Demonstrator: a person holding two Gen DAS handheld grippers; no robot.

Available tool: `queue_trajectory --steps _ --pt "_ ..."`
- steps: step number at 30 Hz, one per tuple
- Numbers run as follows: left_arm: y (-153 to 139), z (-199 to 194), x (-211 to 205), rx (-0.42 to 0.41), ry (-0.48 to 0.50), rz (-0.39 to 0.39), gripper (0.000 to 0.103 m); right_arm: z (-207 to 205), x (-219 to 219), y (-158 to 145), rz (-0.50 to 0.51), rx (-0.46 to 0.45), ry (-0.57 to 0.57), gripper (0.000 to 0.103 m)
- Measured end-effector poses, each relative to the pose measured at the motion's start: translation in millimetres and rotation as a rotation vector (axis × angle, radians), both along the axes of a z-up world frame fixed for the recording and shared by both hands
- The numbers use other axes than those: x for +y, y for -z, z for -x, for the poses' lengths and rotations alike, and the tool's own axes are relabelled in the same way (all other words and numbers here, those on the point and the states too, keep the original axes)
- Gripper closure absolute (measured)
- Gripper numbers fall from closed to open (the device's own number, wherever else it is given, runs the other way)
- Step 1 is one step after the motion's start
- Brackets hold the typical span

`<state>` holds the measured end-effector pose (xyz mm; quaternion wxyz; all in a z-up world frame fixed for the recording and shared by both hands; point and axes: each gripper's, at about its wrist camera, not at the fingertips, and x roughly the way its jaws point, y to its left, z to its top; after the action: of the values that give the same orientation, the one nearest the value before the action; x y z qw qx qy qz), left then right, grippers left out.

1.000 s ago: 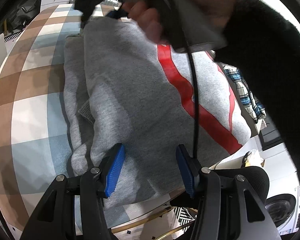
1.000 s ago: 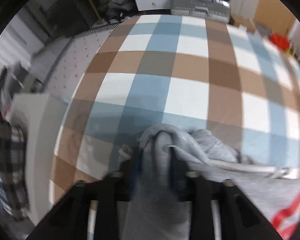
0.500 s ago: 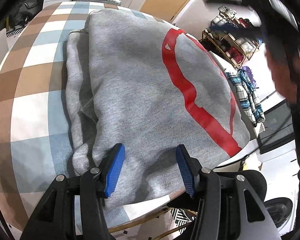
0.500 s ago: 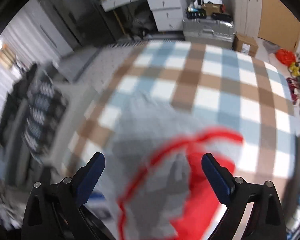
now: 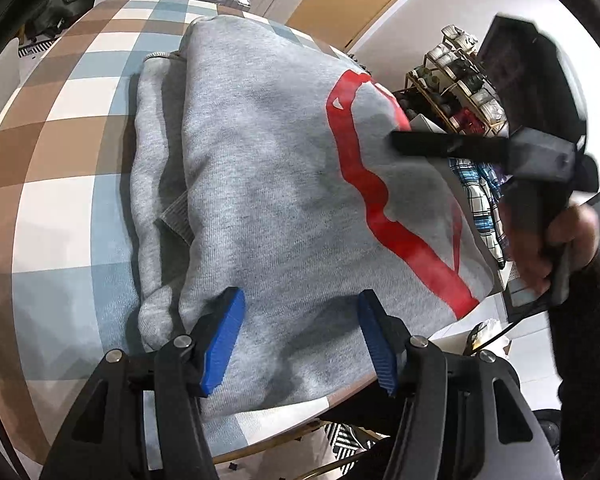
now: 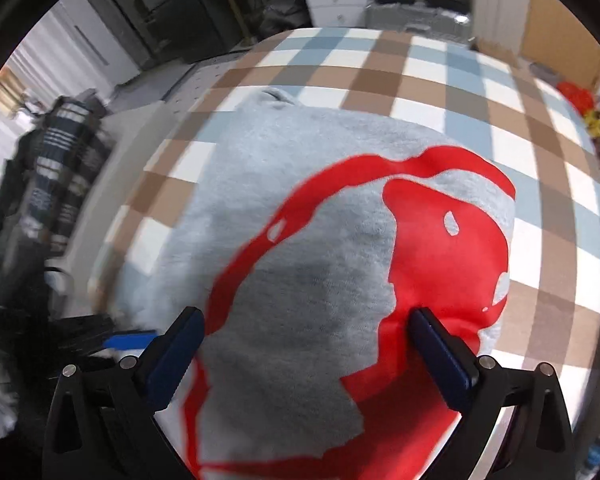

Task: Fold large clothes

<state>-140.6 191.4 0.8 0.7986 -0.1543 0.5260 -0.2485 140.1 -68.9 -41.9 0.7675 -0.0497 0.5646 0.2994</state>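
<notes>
Checked brown, blue and white cloth is covering the worktop (image 5: 56, 184). Grey sweatshirt (image 5: 268, 200) with red print is lying folded on it, directly below both grippers. Left gripper (image 5: 300, 336) jaws are opening, part-spread, nothing between the pads. Right gripper (image 6: 306, 354) jaws are opening wide above the red print, gripping nothing.

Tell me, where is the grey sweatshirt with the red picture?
The folded sweatshirt lies on the checked tablecloth near the table's edge, filling both wrist views.
</notes>
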Motion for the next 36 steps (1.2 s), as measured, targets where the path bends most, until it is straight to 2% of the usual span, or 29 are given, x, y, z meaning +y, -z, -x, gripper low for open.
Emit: queue_trajectory --steps 1,2,3,5,7,8,11,12,13,14,16,17,18,19,22,25,27,29,31,32,33,34,35,36 --pt "-0.2 0.7 -0.4 -0.003 0.001 -0.005 0.05 -7.2 -6.5 -10.4 -0.052 0.021 -0.001 0.004" --pt "0.1 0.7 -1.2 -0.005 0.002 -0.01 0.05 -16.5 -13.4 -22.4 -0.073 0.003 0.024 0.004" --pt "-0.3 1.0 -2.4 -0.01 0.003 -0.02 0.05 -24.7 -19.4 -34.5 -0.055 -0.054 0.065 0.003" --pt "-1.1 1.5 -5.0 -0.014 0.006 -0.03 0.05 -41.0 -26.3 -51.1 0.026 -0.172 0.135 0.003" --pt "-1.9 2.1 -7.2 -0.015 0.01 -0.031 0.047 -61.9 -22.8 -52.9 0.127 -0.222 0.15 0.003" --pt "-1.8 2.1 -7.8 -0.014 0.012 -0.026 0.047 -71.6 -19.1 -50.3 0.148 -0.23 0.137 0.007" --pt "-1.5 1.0 -8.4 -0.013 0.021 -0.019 0.046 -97.6 -1.5 -26.7 0.226 -0.21 0.056 0.032" --pt "-1.2 0.5 -8.2 -0.013 0.027 -0.017 0.046 -106.1 5.3 -11.7 0.262 -0.177 0.013 0.048" --pt "-1.4 0.0 -8.1 -0.013 0.032 -0.015 0.046 -108.2 7.3 -1.7 0.271 -0.146 -0.007 0.056" --pt "-1.3 -0.6 -7.6 -0.013 0.038 -0.012 0.046 -112.2 8.8 11.6 0.255 -0.09 -0.04 0.056" --pt "-0.5 -1.3 -5.8 -0.009 0.044 0.0 0.046 -112.9 2.5 24.1 0.22 -0.089 -0.043 0.058" --pt "-0.1 -2.1 -4.2 -0.005 0.045 0.006 0.046 -113.8 -1.3 25.7 0.186 -0.084 -0.029 0.07" --pt "0.3 -2.5 -3.8 -0.002 0.043 0.012 0.046 -116.5 -7.4 27.0 0.133 -0.071 -0.007 0.093" --pt "0.6 -4.0 -1.6 -0.001 0.043 0.014 0.046 -120.3 -11.3 27.5 0.125 -0.072 0.017 0.1" --pt "0.5 -3.6 -3.5 -0.008 0.043 0.001 0.045 -124.2 -20.2 26.4 0.085 -0.077 0.057 0.1" --pt "-0.7 -2.4 -8.6 -0.019 0.05 -0.014 0.038 -120.2 -14.6 17.2 0.12 -0.162 0.035 0.103" --pt "-0.8 -1.5 -12.5 -0.028 0.055 -0.03 0.035 -124.3 -21.8 2.1 0.153 -0.274 0.11 0.103" --pt "-0.9 0.5 -15.6 -0.039 0.06 -0.05 0.035 -137.7 -36.3 -6.7 0.062 -0.227 0.172 0.102" --pt "-1.2 1.0 -16.6 -0.044 0.062 -0.058 0.035 -141.9 -39.8 -11.1 -0.016 -0.163 0.153 0.096" --pt "-1.1 0.7 -16.5 -0.043 0.061 -0.056 0.035 -142.3 -36.8 -11.7 -0.034 -0.148 0.118 0.084" --pt "-1.1 0.4 -16.0 -0.041 0.06 -0.053 0.035 -139.0 -29.5 -13.1 -0.038 -0.147 0.068 0.057" --pt "-0.9 -0.9 -15.3 -0.039 0.058 -0.051 0.035 -134.3 -20.0 -14.2 -0.035 -0.152 0.013 0.024" --pt "-0.8 -1.2 -15.0 -0.037 0.057 -0.047 0.035 -129.4 -10.3 -14.8 -0.031 -0.162 -0.034 0.015" --pt "-0.9 -1.3 -14.8 -0.036 0.055 -0.046 0.035 -125.2 -0.5 -15.0 -0.015 -0.184 -0.08 0.014"
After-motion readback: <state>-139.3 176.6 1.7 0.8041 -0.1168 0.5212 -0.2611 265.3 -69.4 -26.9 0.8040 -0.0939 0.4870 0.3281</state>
